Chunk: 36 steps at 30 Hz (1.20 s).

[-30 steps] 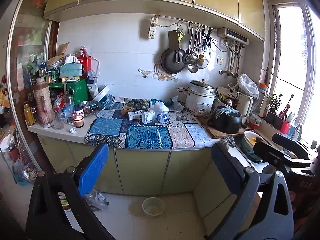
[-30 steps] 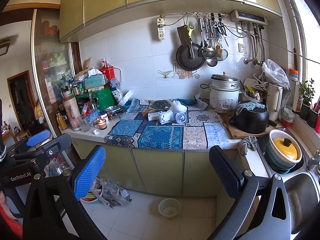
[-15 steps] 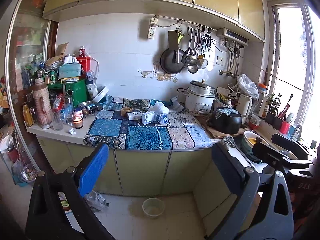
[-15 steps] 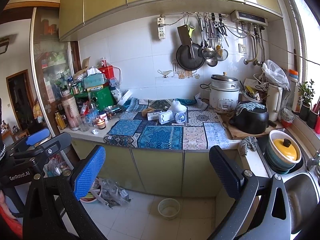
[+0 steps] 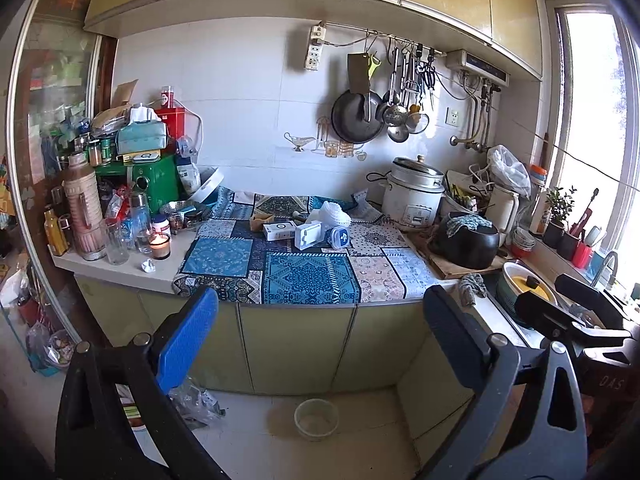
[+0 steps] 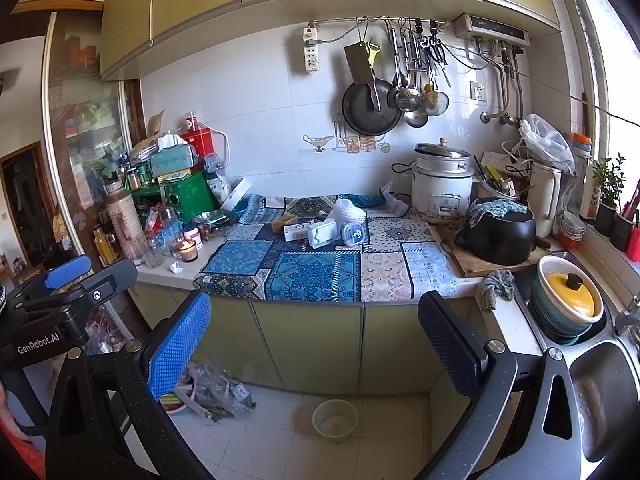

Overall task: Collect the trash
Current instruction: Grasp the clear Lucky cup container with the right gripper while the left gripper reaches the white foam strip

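While both grippers, left (image 5: 320, 344) and right (image 6: 316, 344), gape wide and empty, "GenRobot.AI" reads on the left one; box (image 6: 298, 231) print ahead is illegible.

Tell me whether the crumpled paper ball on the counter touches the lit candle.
Apart. The right wrist view shows bare counter between the crumpled paper ball and the lit candle.

"GenRobot.AI" in white on my left gripper (image 6: 60, 300), "DAS" faintly on my right gripper's (image 5: 576, 312) body beside my left.
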Available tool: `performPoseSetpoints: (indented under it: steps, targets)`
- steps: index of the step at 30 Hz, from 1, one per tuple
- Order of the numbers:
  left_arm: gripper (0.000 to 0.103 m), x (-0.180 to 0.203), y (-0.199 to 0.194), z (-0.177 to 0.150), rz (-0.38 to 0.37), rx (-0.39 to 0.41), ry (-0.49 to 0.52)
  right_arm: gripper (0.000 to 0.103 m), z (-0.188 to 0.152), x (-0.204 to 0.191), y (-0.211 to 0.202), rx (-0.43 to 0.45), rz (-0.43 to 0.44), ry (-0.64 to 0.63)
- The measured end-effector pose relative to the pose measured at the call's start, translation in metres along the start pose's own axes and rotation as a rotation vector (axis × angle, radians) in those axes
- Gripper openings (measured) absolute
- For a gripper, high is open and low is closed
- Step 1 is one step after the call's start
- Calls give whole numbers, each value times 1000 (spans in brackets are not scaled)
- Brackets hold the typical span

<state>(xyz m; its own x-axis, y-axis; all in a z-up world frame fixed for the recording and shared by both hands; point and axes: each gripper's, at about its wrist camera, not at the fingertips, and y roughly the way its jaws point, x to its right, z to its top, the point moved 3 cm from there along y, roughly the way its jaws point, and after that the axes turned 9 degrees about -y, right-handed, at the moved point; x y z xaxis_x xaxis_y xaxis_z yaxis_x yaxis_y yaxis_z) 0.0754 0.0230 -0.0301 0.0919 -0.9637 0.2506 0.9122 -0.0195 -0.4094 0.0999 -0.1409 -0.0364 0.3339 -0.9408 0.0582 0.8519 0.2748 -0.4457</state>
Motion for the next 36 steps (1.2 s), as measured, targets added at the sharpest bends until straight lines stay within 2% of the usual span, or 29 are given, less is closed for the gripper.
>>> performPoseSetpoints:
  steps: [9, 16, 27, 30, 36]
  targets:
    - [103, -18, 68, 23, 21, -2, -29, 103, 16, 25, 47, -6, -85, 34]
    - [103, -10, 152, 40, 82, -10, -17, 103, 27, 67, 107, -25, -124, 36]
    - [103, 24, 305, 74, 187, -78, -58, 103, 50, 144, 228, -134, 2, 28]
    - [103, 27, 341, 80, 218, -76, -63, 103, 51, 156, 262, -170, 23, 10]
    - [103, 18, 420, 85, 259, -145, -56, 103, 51, 169, 331, -259, 75, 3]
